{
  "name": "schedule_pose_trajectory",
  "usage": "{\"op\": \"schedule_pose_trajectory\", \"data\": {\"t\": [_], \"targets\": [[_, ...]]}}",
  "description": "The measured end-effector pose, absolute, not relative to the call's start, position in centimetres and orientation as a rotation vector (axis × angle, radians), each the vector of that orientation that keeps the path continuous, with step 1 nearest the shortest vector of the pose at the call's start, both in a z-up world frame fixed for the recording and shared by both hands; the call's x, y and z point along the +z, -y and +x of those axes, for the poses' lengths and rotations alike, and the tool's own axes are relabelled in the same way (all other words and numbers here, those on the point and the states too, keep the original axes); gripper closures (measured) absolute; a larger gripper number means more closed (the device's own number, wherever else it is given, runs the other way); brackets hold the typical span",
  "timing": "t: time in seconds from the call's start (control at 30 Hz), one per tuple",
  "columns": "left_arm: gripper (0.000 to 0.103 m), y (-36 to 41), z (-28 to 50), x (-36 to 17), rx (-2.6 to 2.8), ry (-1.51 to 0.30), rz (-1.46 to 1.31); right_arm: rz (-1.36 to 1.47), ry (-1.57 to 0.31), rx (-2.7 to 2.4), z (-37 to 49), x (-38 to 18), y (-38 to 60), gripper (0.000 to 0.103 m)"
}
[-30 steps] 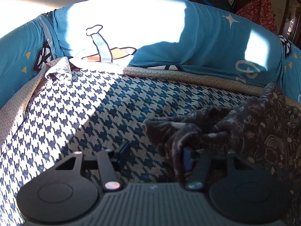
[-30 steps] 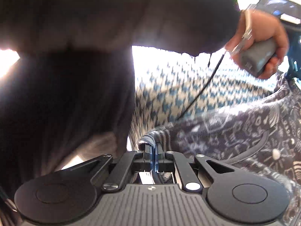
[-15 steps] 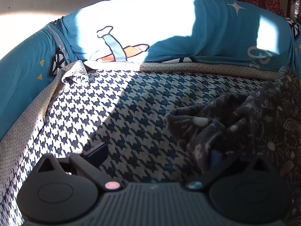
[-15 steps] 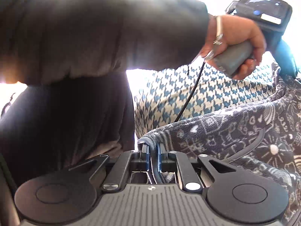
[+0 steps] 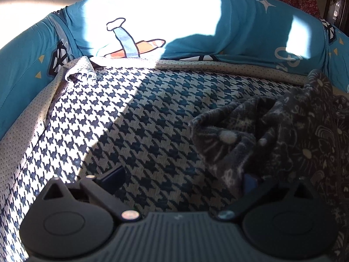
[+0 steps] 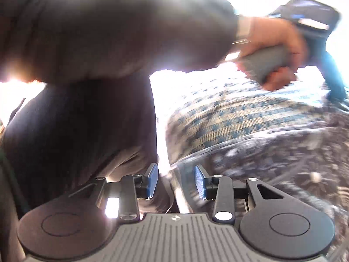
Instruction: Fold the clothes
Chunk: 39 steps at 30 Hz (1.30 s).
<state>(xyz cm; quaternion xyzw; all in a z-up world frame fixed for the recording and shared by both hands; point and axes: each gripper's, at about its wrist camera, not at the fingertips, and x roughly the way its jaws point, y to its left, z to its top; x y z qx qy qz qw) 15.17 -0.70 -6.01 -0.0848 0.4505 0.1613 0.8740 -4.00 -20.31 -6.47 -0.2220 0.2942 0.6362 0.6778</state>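
**Both grippers let go of the dark printed garment**

The left gripper (image 5: 181, 179) hangs over a houndstooth cover (image 5: 135, 131) with its jaws spread as wide as they go. The left finger (image 5: 113, 175) stands at about 8 o'clock in the left wrist view, over bare houndstooth; the right finger is mostly hidden behind a fold of the dark printed garment (image 5: 272, 135), with only a sliver of blue pad showing. Nothing is pinched between them.

The garment — dark grey fleece with pale line drawings — lies crumpled on the cover from about 3 to 5 o'clock in that view. Its near corner droops toward the right finger; whether it touches the pad cannot be told. Behind the cover, from 9 through 12 to 2 o'clock, runs a blue cushion (image 5: 240, 28) with a cartoon print, half in bright sun, and a dotted beige cloth (image 5: 218, 66) lies along its foot.

In the blurred right wrist view the right gripper (image 6: 176, 180) has just been opening: its two blue pads (image 6: 199, 181) stand apart, and the garment's pale edge (image 6: 183, 198) runs between them without being pressed. The garment (image 6: 272, 174) spreads off to 3 and 4 o'clock. At about 1 o'clock a hand (image 6: 274, 43) grips the handle of the other gripper, with a dark sleeve (image 6: 120, 28) stretching across the top.
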Motion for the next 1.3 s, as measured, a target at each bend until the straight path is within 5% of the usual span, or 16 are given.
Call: {"op": "schedule_pose_trajectory", "data": {"t": [0.9,1.13,1.3], "targets": [[0.0,-1.6,18.1,-6.9,0.411,-0.927,-0.225,-0.331,-0.666,0.972,4.0,-8.5,16.9,0.068],[0.0,-4.8,16.5,-7.2,0.32,-1.018,-0.503,-0.334,-0.667,0.995,4.2,-9.0,15.9,0.066],[0.0,-2.2,15.2,-5.2,0.297,-0.991,-0.311,-0.347,-0.66,0.997,4.3,-9.2,15.6,0.065]]}}
